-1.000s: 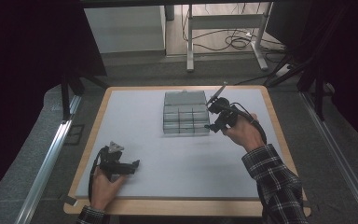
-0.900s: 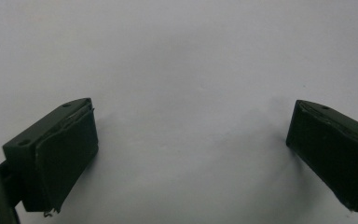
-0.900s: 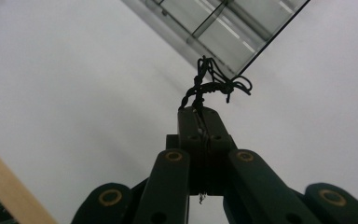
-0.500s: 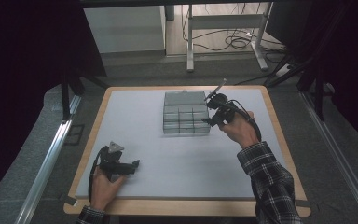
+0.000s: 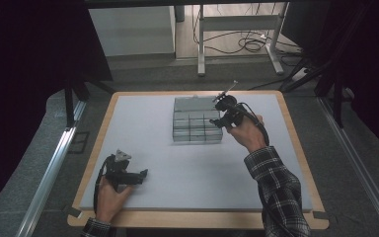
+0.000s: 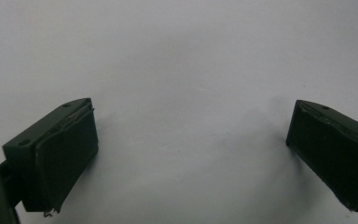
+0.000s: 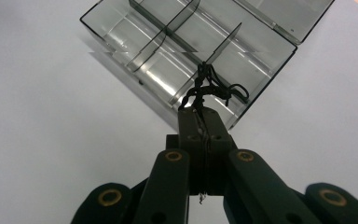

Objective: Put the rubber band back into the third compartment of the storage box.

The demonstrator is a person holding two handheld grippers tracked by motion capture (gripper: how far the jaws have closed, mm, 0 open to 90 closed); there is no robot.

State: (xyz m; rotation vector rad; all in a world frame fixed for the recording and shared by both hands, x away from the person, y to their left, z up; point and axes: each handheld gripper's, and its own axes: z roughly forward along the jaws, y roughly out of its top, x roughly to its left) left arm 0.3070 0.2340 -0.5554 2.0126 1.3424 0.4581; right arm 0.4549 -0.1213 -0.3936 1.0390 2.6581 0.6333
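A clear plastic organizer box (image 5: pixel 196 121) with several compartments and an open lid lies on the white table top. My right gripper (image 5: pixel 220 114) hovers at the box's right side, shut on a thin black twisted cord (image 7: pixel 208 88). The cord's loose end dangles over a corner compartment of the box (image 7: pixel 214 56). My left gripper (image 5: pixel 137 174) rests low on the table near the front left, far from the box. Its fingers (image 6: pixel 63 149) stand wide apart over bare white surface with nothing between them.
The white mat (image 5: pixel 197 168) covers a wooden board with a raised edge (image 5: pixel 296 143). Metal rails (image 5: pixel 49 173) run along both sides below the table. A desk frame and loose cables (image 5: pixel 246 44) stand on the floor beyond the far edge.
My right hand has moved slightly toward the box's far right corner with the cord in its jaws. The left hand has stayed still.
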